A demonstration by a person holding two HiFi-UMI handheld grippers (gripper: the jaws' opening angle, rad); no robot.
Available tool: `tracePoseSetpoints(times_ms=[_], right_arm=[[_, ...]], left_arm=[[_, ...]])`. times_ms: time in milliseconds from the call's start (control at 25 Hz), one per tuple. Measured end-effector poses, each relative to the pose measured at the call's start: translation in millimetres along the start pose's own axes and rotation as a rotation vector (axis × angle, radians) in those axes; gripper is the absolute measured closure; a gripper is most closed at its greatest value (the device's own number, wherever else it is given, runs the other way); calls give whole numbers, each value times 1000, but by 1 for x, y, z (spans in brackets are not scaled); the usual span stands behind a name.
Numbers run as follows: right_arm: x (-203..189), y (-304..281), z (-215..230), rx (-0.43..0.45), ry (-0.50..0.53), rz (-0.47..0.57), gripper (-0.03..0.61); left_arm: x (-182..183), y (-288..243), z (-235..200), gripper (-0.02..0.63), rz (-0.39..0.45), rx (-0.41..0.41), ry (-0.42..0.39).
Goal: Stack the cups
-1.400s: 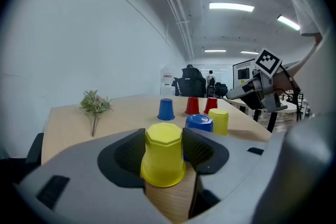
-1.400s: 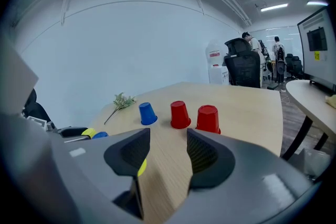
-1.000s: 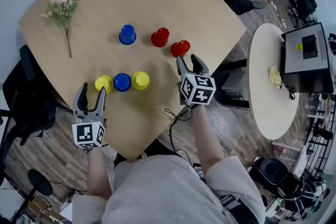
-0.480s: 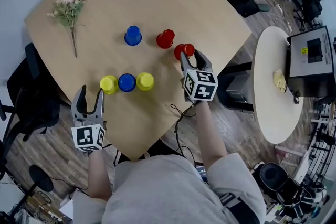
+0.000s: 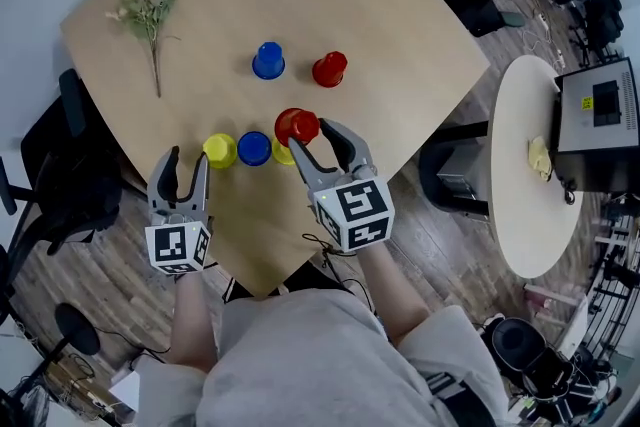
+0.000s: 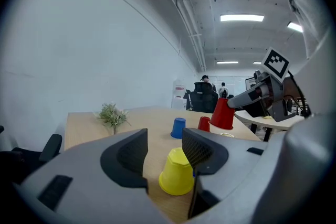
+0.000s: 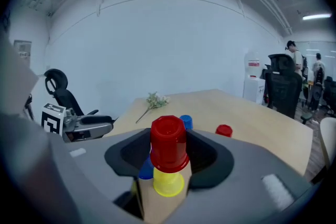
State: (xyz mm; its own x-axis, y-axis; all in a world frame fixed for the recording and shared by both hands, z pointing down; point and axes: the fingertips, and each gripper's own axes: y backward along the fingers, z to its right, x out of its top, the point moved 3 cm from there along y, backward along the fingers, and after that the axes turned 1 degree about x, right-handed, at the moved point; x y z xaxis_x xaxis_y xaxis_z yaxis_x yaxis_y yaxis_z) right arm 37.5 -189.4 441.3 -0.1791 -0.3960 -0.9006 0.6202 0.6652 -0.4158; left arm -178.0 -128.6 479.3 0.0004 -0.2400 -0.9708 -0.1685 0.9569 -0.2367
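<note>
Red cup (image 5: 296, 125), clamped in right gripper (image 5: 312, 137) jaws, is hovering over a yellow cup (image 7: 168, 183); lowered off-centre, it could topple it; left gripper (image 5: 188, 158) jaws, empty and apart, have just been closing.

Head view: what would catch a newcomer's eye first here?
The upturned red cup clamped in the right tongs hangs over a yellow cup at the right end of the near row. Behind it, a blue cup and a second red cup stand apart, with a flower sprig at the far left.
</note>
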Motion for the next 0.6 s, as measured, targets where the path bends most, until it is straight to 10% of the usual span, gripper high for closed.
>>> tracePoseSetpoints(times_ms=[600], right_arm=[[-3,-55,-107,195,88,-61,359]], left_arm=[[-11,24,-31,428,-15,58,30]])
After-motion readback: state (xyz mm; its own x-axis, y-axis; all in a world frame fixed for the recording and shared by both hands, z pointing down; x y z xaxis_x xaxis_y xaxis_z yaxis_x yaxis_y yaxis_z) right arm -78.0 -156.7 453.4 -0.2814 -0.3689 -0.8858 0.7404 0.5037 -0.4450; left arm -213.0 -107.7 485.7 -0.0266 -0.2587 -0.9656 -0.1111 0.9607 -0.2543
